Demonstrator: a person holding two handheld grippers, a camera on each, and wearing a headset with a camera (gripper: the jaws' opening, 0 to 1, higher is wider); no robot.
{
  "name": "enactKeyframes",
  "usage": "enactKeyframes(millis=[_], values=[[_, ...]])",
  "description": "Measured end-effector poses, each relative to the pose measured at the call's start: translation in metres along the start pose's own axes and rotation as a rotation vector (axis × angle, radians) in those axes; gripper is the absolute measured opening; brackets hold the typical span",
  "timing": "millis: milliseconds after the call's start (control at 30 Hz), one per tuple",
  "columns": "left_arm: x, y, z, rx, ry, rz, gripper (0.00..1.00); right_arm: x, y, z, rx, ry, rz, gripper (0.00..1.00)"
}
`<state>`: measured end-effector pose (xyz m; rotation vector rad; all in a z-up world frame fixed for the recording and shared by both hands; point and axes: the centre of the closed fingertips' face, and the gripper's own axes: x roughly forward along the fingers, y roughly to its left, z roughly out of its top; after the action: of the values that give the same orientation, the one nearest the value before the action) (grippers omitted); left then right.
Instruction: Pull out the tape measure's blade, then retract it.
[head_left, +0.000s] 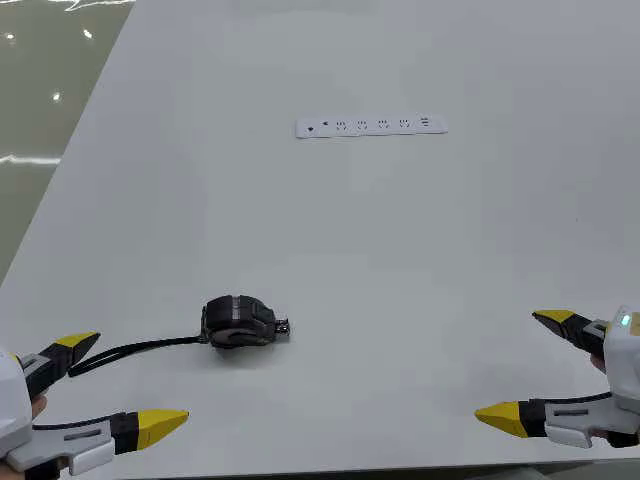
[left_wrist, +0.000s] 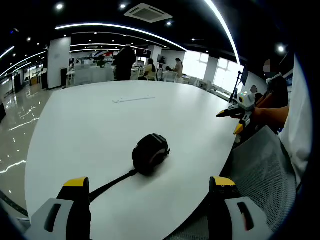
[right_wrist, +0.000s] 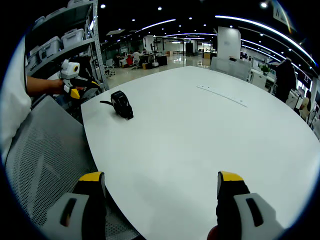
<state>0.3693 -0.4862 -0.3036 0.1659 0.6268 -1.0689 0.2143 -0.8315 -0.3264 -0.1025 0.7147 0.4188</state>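
Just short of the work, we hold both grippers over the near edge of a wide white table (head_left: 400, 250). The left gripper (head_left: 142, 375) sits at 8 o'clock in the head view, its yellow-tipped jaws spread wide with nothing between them. The right gripper (head_left: 505, 364) sits at 4 o'clock, jaws equally wide apart and holding nothing.

The tape measure (head_left: 240, 321), a dark grey and black case, lies flat on the table at about 7 o'clock from the table's middle, nearer to the left gripper than to the right and touching neither. A small end hook pokes out at the case's 3 o'clock side. A black strap (head_left: 140, 352) trails from the case's 9 o'clock side toward the left gripper's upper jaw; we cannot tell whether strap and jaw touch.

At 12 o'clock, well apart from the tape measure, a white power strip (head_left: 370, 126) lies flat across the table. From the left gripper view we see the tape measure straight ahead between the jaws, and a grey mesh chair (left_wrist: 255, 170) at 4 o'clock.
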Motion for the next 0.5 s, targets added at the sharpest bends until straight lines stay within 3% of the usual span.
enactKeyframes(millis=[500], values=[[0.0013,-0.0006,-0.0024,0.003,0.009,-0.005,0.96,-0.0009,0.0024,-0.0026,0.013,0.003,0.009,0.94]])
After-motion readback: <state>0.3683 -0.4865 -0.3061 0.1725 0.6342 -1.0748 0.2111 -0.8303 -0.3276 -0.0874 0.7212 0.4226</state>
